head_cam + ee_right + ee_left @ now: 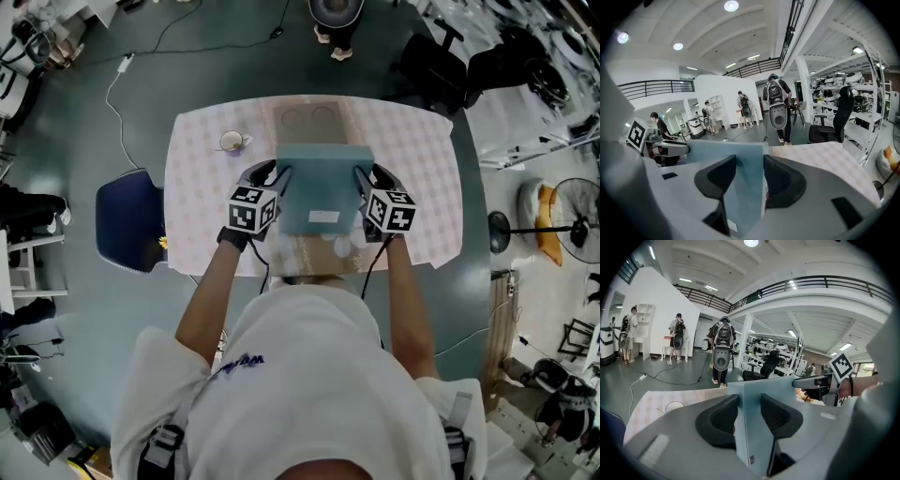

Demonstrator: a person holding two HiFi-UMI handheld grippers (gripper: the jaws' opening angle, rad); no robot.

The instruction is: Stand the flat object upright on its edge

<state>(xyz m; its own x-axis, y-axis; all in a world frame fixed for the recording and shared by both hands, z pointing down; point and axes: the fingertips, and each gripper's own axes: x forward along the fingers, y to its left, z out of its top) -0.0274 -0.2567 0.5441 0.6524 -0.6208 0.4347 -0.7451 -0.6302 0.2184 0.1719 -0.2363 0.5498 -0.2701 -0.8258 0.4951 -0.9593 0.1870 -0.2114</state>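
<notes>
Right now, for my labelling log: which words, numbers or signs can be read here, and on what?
No text is legible.
White label on the flat teal object: too small to read.
Blue print on the person's shirt: blurred.
Markers on left gripper and right gripper: square patterns, no letters.

I see one table [427, 169] from above, rounded at the corners and covered by a pale cloth with a fine pink check. A brown cardboard sheet [314, 120] lies down its middle, from the far edge toward the near edge. Two faint circles are drawn on its far end. Its central stretch is hidden from me, so I cannot tell whether it is one sheet or two. Left of the cardboard's far end, slightly apart from it, sits a small round white thing [232, 141]. A few small pale bits [338, 247] rest on the cardboard's near end.
</notes>
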